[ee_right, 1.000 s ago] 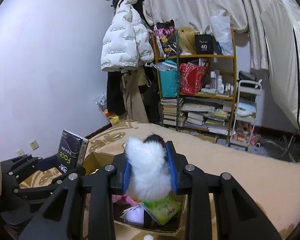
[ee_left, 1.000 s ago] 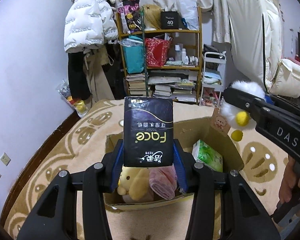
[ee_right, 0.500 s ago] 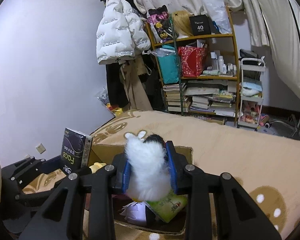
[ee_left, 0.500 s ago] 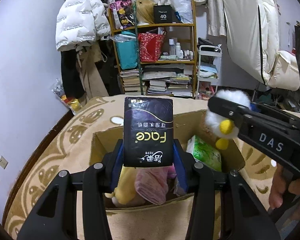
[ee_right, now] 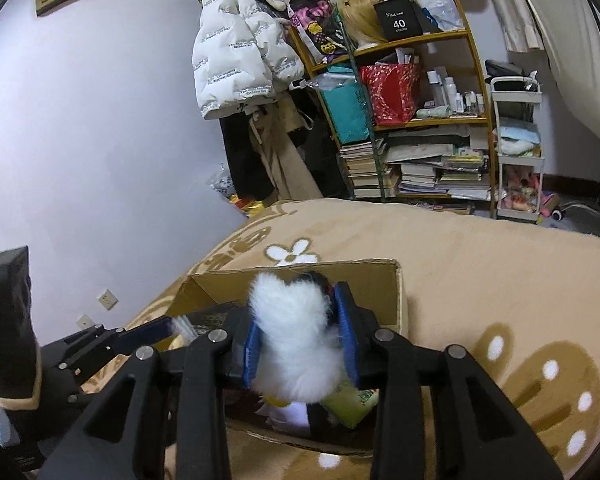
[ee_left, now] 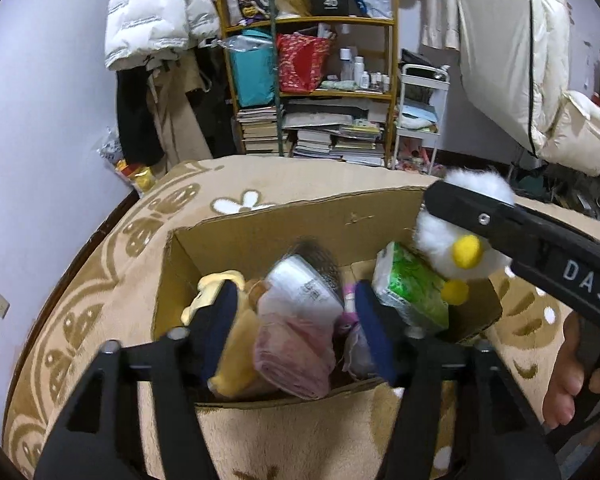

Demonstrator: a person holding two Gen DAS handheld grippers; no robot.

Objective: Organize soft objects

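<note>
L gripper (ee_left: pixel 296 320) jaws spread, empty, over the cardboard box (ee_left: pixel 260 228); black tissue pack (ee_left: pixel 304 284) lies inside btwn its fingers. R gripper (ee_right: pixel 298 340) clamps white plush (ee_right: pixel 296 344) above box's right side, near green pack (ee_left: pixel 412 292).

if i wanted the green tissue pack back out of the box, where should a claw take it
Grip the green tissue pack across its narrow sides near the upper end, coming straight down from above. It leans against the cardboard box wall at the right with that end raised. The white plush, held in the right claw, hangs just over it and should probably move off first.
</note>
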